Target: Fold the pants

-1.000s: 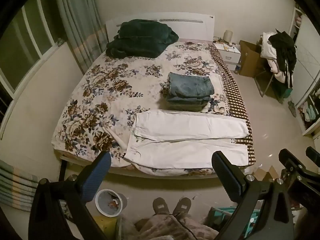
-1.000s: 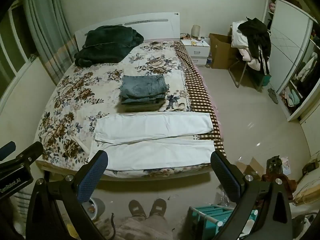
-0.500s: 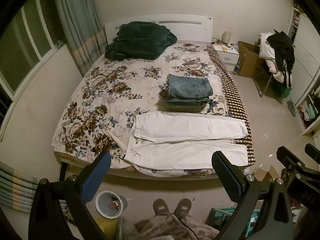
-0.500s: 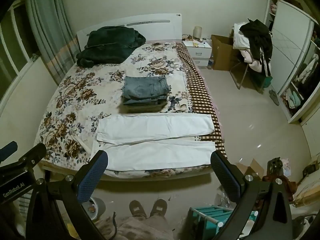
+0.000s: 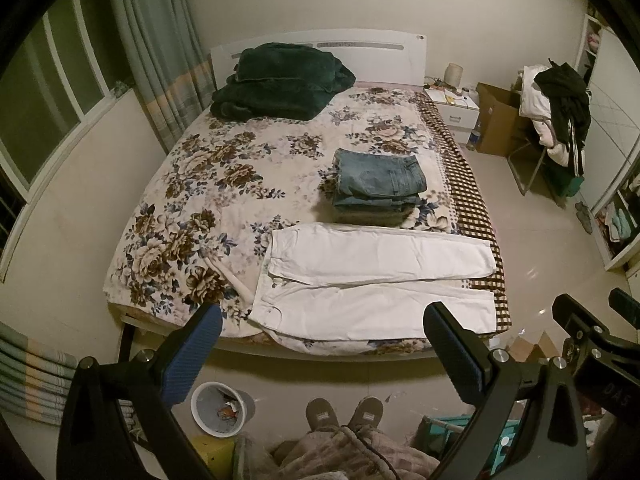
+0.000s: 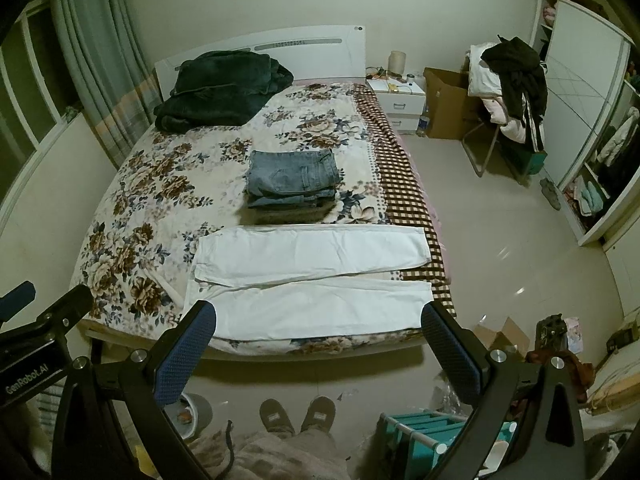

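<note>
White pants lie spread flat along the near edge of the floral bed, waistband to the left, both legs running right. My left gripper hangs open above the floor, short of the bed edge, with nothing between its blue pads. My right gripper is also open and empty, held at the same distance in front of the pants. The right tool's body shows at the left wrist view's right edge.
A stack of folded jeans sits just behind the pants. A dark green blanket lies by the headboard. On the floor are a waste bin, the person's slippers, a teal rack and boxes.
Both views have drifted slightly, the bed sitting a little lower in the frame. The pants have not moved and both grippers stay open.
</note>
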### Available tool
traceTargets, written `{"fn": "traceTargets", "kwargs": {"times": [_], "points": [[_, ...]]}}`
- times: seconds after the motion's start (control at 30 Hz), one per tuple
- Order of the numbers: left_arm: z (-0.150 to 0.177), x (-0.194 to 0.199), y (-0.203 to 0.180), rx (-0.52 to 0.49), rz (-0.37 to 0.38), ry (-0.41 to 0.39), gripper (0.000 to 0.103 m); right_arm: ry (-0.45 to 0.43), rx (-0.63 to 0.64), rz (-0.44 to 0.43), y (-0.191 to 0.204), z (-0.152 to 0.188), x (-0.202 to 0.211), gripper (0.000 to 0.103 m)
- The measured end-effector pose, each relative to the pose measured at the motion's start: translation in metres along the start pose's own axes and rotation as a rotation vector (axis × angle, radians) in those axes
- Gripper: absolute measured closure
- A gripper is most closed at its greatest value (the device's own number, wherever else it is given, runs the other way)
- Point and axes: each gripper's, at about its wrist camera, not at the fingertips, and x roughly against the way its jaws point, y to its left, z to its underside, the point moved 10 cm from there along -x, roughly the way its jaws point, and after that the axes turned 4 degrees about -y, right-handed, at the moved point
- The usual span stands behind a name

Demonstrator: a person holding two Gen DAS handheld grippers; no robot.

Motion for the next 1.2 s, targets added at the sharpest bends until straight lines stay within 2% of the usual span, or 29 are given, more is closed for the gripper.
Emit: {"fn": "traceTargets", "kwargs": {"times": [0.5, 0.63, 0.7, 0.97, 1.0, 1.2], "points": [[-0.005, 0.004, -0.005, 0.001, -0.001, 0.0, 0.0, -0.001, -0.005, 0.002, -0.001, 0.001, -0.002, 0.0], [-0.011, 0.009, -0.009, -0.001, 0.002, 0.001, 0.0, 0.0, -0.002, 0.003, 0.01, 0.006, 0.002, 0.0], [-0.001, 0.0, -0.003, 0.004, -0.001, -0.002, 0.0, 0.001, -0.002, 0.001, 0.008, 0.005, 0.002, 0.0], [-0.011, 0.006, -0.004, 0.006, 0.001, -0.006, 0.0, 0.002, -0.001, 0.001, 0.009, 0.006, -0.002, 0.0], [-0.004, -0.001, -0.005, 0.005, 0.0, -0.001, 0.0, 0.002, -0.001, 0.001, 0.01, 0.006, -0.001, 0.0], [-0.008, 0.001, -0.007, 0.005, -0.001, -0.001, 0.0, 0.002, 0.002, 0.001, 0.01, 0.006, -0.002, 0.0]]}}
